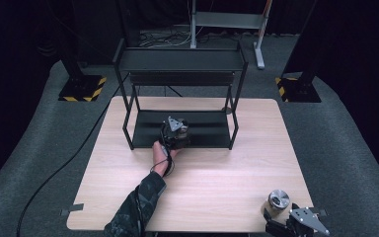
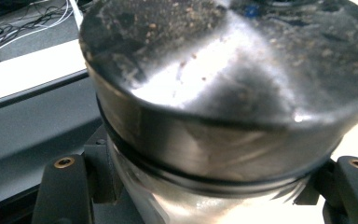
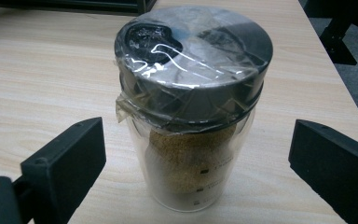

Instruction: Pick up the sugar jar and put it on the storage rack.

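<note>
My left gripper (image 1: 179,132) is at the front edge of the black shelf rack's lower shelf (image 1: 148,129), shut on a glass spice jar (image 2: 205,140) with a dark metal lid dusted with powder. Its jaws press the jar's sides just under the lid. At the table's near right corner my right gripper (image 1: 284,217) stands open around a second spice jar (image 3: 191,116). That jar stands upright on the wood, holds brown powder and has clear film over its black lid (image 1: 279,199). Neither jaw touches it.
The black two-level rack (image 1: 180,59) stands at the back middle of the wooden table (image 1: 217,173). A sleeved forearm (image 1: 140,202) reaches from the near edge to the rack. Grey carpet, black stands and cables surround the table.
</note>
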The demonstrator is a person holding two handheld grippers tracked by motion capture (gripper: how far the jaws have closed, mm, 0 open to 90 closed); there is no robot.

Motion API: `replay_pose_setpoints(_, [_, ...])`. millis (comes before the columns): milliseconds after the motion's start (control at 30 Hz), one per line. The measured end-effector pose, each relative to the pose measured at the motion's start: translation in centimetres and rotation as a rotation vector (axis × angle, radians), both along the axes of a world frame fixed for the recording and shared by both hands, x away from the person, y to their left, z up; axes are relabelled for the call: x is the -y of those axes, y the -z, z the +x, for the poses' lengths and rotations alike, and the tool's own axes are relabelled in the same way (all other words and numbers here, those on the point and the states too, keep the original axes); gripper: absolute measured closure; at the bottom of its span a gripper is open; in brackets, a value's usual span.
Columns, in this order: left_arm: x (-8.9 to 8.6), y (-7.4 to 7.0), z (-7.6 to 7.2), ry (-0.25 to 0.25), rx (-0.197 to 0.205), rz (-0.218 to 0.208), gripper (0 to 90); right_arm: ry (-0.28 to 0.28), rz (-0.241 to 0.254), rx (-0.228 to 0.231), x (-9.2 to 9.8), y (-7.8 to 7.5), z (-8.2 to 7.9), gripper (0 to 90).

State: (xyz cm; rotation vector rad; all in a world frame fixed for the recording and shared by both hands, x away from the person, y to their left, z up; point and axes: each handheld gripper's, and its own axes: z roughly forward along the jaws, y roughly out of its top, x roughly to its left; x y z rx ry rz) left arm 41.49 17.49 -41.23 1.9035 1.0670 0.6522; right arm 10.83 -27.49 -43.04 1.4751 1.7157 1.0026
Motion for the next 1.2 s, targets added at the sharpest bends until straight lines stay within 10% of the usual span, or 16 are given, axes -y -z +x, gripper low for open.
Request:
replay_pose_setpoints(900, [0.9,0.5,2.4,-0.011,-0.034,0.013,29.7,0.004,-0.001,-0.001,0.0,0.0,0.0,2.7])
replay_pose_setpoints(1200, [0.3,1.3,3.1,-0.013,-0.054,-0.045,29.6,0.005,-0.003,-0.001,0.0,0.0,0.0,2.7])
